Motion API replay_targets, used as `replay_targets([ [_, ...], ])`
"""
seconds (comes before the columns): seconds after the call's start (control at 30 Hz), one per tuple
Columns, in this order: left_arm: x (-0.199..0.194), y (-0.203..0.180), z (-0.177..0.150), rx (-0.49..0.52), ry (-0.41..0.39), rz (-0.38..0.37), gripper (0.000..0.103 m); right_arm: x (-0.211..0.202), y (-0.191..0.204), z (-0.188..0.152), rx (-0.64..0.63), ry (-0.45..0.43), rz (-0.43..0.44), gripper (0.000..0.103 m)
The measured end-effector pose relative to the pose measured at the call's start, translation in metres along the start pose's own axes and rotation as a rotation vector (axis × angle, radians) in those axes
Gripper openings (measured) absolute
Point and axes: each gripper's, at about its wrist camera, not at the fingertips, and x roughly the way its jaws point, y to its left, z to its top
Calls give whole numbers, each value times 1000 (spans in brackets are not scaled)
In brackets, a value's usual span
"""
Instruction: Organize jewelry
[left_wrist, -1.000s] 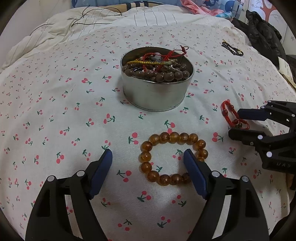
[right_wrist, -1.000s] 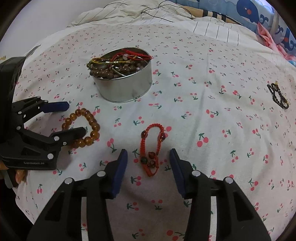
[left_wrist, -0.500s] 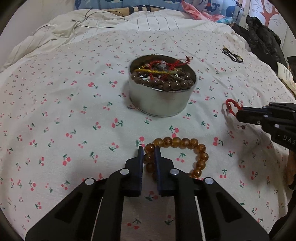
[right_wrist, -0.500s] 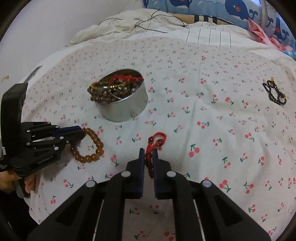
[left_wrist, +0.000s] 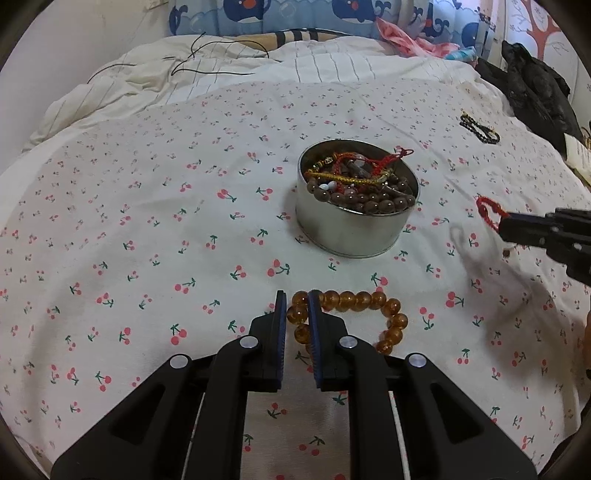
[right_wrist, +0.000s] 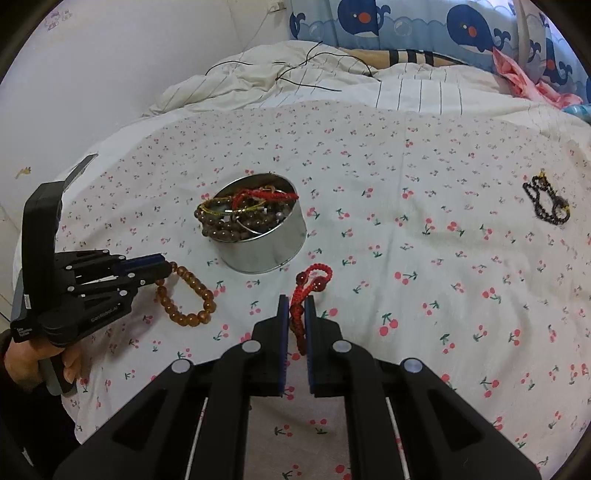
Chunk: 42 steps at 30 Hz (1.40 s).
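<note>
Cherry-print bedsheet (left_wrist: 147, 229) covers bed; round metal tin (left_wrist: 351, 232) sits mid-sheet, already heaped with beads and cords.

Left gripper (left_wrist: 296, 317): fingers pinching amber bead bracelet (left_wrist: 369, 314) at one bead, rest of loop hanging low, near or touching sheet, short of tin.

Right gripper (right_wrist: 295, 314): fingers clamped on red cord bracelet (right_wrist: 308, 291), loop sticking forward, just before tin.

Black bead bracelet (right_wrist: 546, 201) lies well apart, far right.

Advice: lift both clear of rim, centre over tin, release one at a time; heap is high, overhang likely.
</note>
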Motion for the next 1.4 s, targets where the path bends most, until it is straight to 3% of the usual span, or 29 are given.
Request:
replay_targets([
  [0.3,-14,11,5,-39,-57,12,11,-4,4,1,-4,-21,33,9],
  [0.67,6,3,-1,-12,29,-6,12,19,4,-6,5,82,45,9],
  [0.7,9,2,-2,-9,41,-5,13,22,3,-8,6,97,36,12],
  [0.73,11,1,-3,-6,53,-9,18,25,2,-9,8,112,34,26],
  [0.77,12,1,-3,-6,56,-15,23,26,2,-10,12,120,26,48],
  [0.8,12,1,-3,-9,54,-13,27,26,2,-11,9,118,11,54],
  [0.87,11,1,-3,-12,50,-3,51,23,4,-11,-15,110,-10,57],
  [0.93,10,4,-3,-30,46,-1,53,24,4,-11,-16,112,-15,64],
  [1.33,23,2,-6,-26,96,7,62,41,17,-16,-73,155,-69,67],
  [1.4,25,1,-6,-30,103,9,63,46,23,-18,-109,167,-97,63],
])
